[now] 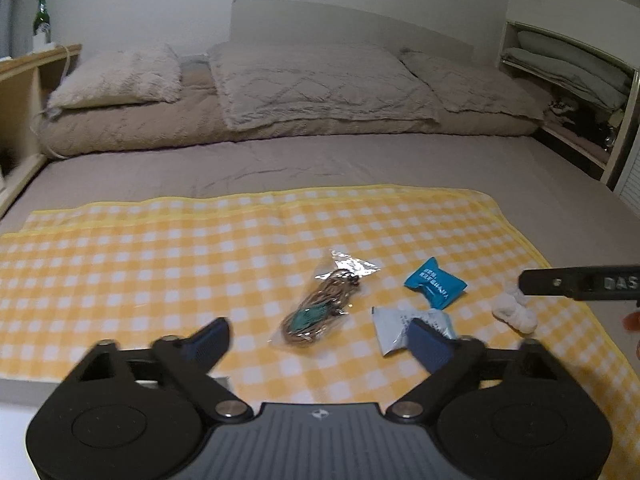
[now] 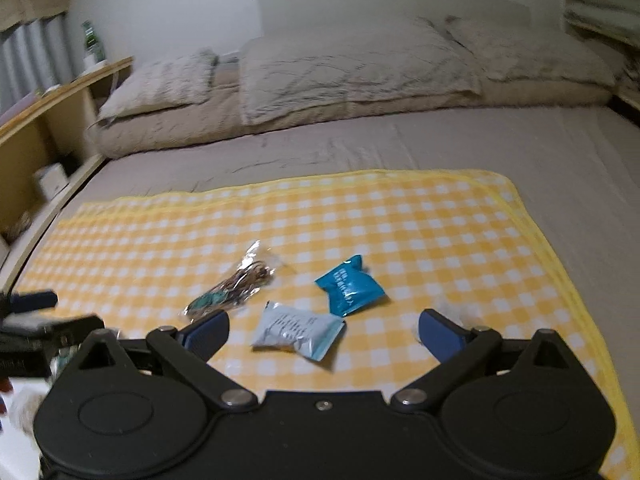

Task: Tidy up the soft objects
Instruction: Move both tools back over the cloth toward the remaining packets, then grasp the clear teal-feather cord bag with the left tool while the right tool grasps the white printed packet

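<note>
While both grippers hovered above the near edge of the yellow checked cloth [image 1: 160, 248] spread over the bed [image 1: 320, 160], neither held anything. The left gripper [image 1: 320, 336] had its blue-padded fingers spread wide, and the right gripper [image 2: 324, 330] stood just as wide apart.

Taking the teal packet [image 2: 350, 290] as the landmark, all the soft things lay on the cloth around it. A pale grey-blue packet [image 2: 298, 330] lay just nearer than the teal packet and a little to its left, close beside it; whether the two touched could not be told. In the left wrist view that pale packet was partly hidden behind the left gripper's right finger. A clear bag of brown cord with a teal tag [image 1: 320, 304] lay to the left of the teal packet, apart from it, its crinkled open end pointing away toward the pillows. A small white fluffy item [image 1: 514, 308] lay to the right of the teal packet, near the cloth's right border, just below the dark finger of the right gripper that reached in from the right of the left wrist view.

Well beyond the teal packet, grey pillows [image 1: 320, 80] lined the head of the bed, and a green bottle [image 1: 41, 20] stood on the wooden shelf [image 1: 24, 64] far to its left.
</note>
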A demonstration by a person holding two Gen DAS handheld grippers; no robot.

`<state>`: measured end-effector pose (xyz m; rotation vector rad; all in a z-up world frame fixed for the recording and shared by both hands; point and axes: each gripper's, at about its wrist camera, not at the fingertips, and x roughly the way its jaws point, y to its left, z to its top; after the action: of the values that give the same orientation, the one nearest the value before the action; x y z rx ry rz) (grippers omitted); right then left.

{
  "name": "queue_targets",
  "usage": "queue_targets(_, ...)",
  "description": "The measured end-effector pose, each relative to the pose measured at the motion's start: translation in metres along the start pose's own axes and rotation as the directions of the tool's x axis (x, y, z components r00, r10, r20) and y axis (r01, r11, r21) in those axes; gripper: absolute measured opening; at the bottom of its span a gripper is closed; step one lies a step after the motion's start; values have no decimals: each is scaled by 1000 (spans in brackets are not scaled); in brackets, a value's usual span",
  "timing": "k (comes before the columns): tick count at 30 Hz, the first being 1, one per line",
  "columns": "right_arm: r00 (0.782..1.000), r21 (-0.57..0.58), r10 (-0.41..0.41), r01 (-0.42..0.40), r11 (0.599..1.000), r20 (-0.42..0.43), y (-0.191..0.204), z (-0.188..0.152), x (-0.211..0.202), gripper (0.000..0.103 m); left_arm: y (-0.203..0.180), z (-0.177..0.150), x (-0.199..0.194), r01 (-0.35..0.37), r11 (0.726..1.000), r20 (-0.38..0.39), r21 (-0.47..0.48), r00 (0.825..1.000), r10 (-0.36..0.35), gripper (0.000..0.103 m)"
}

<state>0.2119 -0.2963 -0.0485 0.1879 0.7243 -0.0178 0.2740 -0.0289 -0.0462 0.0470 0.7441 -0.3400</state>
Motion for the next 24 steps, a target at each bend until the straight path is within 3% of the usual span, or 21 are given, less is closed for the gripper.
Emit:
queue_targets(4,999,87,15,-11,996,-47,-8,8,24,52,0,6,24,7,1000,-9,4,1000,-7,75)
queue_targets(13,994,3,46,-46,999,-96,5,12,72,15,12,20,75,3,999,-51,54,999,0,57)
queue_targets(16,992,-38,48,-53,998,-121,10,12,91,8,17,27,87,10,999,-49,50,999,-7,56)
queue_targets(21,982,-109,85,-105,989,-171,19,8,119,6,20,32,111,28,997,-66,69,998,-24,56)
queue_targets(24,966,-168,72,-116,979,-247,26,-2,136,6,21,32,126,42,996,-82,78,996,-35,57)
